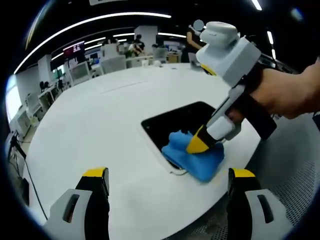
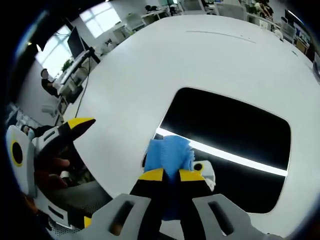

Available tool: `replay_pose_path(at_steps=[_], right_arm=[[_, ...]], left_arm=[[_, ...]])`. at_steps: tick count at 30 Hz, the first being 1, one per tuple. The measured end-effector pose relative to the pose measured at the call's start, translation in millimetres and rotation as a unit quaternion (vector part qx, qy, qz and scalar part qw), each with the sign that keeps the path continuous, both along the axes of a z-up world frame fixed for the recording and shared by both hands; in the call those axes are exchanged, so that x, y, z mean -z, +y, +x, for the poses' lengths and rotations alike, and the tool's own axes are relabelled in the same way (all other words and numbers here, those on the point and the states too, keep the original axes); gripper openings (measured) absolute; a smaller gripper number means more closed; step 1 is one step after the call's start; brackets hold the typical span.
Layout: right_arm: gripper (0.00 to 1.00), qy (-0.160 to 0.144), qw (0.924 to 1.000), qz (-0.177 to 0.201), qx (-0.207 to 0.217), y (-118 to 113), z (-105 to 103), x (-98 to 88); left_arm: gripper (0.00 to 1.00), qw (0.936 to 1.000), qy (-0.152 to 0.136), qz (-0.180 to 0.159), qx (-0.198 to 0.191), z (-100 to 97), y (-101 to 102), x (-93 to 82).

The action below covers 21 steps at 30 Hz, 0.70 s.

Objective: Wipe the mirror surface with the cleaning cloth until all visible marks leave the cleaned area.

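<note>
A dark rectangular mirror (image 1: 176,117) lies flat on the white table; in the right gripper view the mirror (image 2: 235,125) reflects a bright light strip. A blue cleaning cloth (image 1: 196,161) rests on the mirror's near corner and overlaps its edge. My right gripper (image 1: 200,144), held by a hand, comes in from the right and is shut on the cloth. In its own view the right gripper (image 2: 172,176) pinches the blue cloth (image 2: 169,150) between yellow tips. My left gripper (image 1: 168,175) hovers open over the table's near edge, short of the cloth, holding nothing.
The round white table (image 1: 100,120) stretches far beyond the mirror. Its near edge drops to grey floor (image 1: 295,175). Office desks, monitors and people (image 1: 135,45) stand far behind. A yellow fingertip (image 2: 79,123) of my left gripper shows at the left.
</note>
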State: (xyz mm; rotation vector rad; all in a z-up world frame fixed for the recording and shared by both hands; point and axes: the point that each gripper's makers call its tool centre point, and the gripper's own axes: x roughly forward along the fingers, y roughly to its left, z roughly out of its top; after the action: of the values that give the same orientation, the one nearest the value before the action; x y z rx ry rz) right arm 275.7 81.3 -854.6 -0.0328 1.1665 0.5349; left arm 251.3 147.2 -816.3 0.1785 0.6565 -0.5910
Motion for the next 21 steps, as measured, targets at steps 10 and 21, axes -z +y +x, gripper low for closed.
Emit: replay_pose_path(at_steps=[10,21], right_arm=[[0.04,0.002,0.9999,0.012,-0.002,11,0,-0.4],[0.04,0.002,0.9999,0.014,-0.004,15,2,-0.2]], left_arm=[[0.99,1.0000,0.000,0.000,-0.002,0.6,0,0.0],[0.99,1.0000,0.000,0.001,-0.002,0.8,0,0.2]])
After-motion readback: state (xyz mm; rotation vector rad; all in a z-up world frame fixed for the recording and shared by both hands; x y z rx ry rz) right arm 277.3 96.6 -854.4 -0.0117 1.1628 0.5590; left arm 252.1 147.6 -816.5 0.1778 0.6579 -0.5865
